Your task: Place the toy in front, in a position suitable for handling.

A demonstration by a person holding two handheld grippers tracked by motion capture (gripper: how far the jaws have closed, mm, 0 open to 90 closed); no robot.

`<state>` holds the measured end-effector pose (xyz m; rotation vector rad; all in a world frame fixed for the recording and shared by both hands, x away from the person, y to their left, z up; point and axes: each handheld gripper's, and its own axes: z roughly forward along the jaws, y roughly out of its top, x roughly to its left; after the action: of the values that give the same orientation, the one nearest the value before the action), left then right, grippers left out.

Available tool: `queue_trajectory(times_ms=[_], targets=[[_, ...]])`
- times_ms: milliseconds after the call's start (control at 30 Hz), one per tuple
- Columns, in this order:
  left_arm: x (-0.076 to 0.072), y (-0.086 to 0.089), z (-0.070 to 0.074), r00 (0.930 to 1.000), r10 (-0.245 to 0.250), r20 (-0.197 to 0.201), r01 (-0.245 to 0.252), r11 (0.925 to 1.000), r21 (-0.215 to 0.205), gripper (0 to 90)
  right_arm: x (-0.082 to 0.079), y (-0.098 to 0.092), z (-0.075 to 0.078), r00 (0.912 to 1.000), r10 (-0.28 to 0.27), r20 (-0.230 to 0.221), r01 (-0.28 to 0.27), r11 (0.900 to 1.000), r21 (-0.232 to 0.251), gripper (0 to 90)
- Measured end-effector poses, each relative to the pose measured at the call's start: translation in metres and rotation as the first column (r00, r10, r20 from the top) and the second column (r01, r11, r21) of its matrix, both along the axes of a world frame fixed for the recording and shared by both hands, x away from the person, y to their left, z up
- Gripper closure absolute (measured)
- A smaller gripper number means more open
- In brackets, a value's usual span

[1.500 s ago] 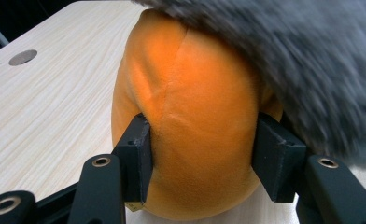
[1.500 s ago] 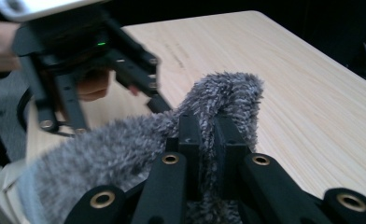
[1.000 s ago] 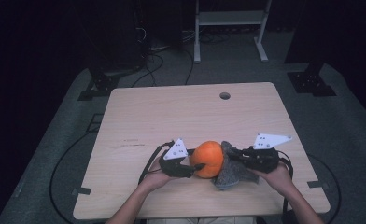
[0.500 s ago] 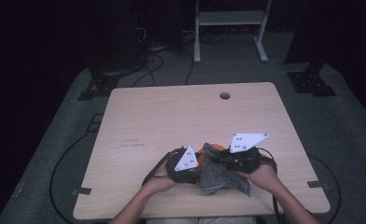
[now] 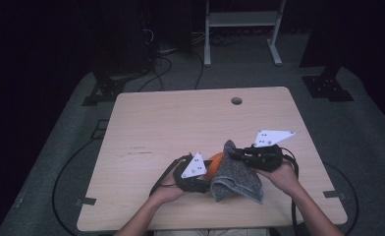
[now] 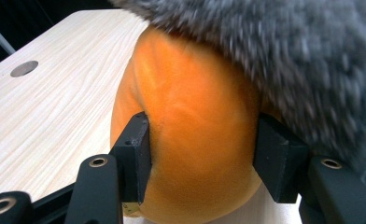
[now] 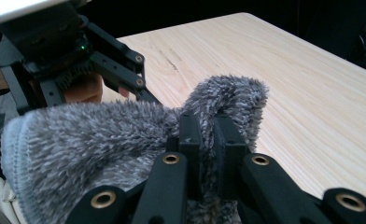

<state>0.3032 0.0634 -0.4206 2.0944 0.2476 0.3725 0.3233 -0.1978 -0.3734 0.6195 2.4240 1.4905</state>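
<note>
An orange fruit [image 5: 214, 162] sits near the table's front edge, and my left gripper [image 5: 204, 173] is shut on it; in the left gripper view the pads [image 6: 137, 156] press into both sides of the orange [image 6: 195, 149]. A grey fluffy cloth [image 5: 237, 173] drapes over the fruit's right side. My right gripper [image 5: 235, 154] is shut on a fold of that cloth [image 7: 125, 135], its jaws pinched together [image 7: 208, 154], lifting it off the table. The cloth [image 6: 284, 56] covers the orange's top right in the left gripper view.
The light wooden table [image 5: 180, 128] has a round cable hole [image 5: 236, 101] near its far edge. A white frame [image 5: 239, 29] and black stands with cables sit on the grey floor beyond. My left gripper's body [image 7: 64, 51] stands close behind the cloth in the right gripper view.
My right gripper has pulled the cloth from the fruit's right side up over the orange, then risen a little. The left gripper stays clamped on the orange.
</note>
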Motion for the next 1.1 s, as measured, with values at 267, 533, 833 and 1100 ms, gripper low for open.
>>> queue_trajectory(times_ms=[267,533,833,1100], targets=[[0.004,0.003,0.0,0.9988,0.037,-0.031,-0.037,0.9991,-0.021,42.7,-0.009,-0.022,-0.006,0.9993,-0.033,-0.02,0.033,0.999,-0.028,83.2],[-0.002,-0.007,0.003,0.9997,0.016,0.017,-0.016,0.9996,0.021,42.6,-0.031,0.001,0.006,0.9965,0.084,0.009,-0.083,0.993,-0.081,83.1],[-0.01,-0.009,0.001,0.9974,-0.009,0.071,0.006,0.9986,0.052,42.6,-0.01,0.029,0.013,0.9946,0.103,0.009,-0.102,0.989,-0.102,83.3],[-0.007,-0.008,0.0,0.9984,-0.01,0.055,0.009,0.9994,0.032,42.5,0.005,0.003,0.003,0.9993,0.029,-0.022,-0.03,0.999,-0.03,83.4]])
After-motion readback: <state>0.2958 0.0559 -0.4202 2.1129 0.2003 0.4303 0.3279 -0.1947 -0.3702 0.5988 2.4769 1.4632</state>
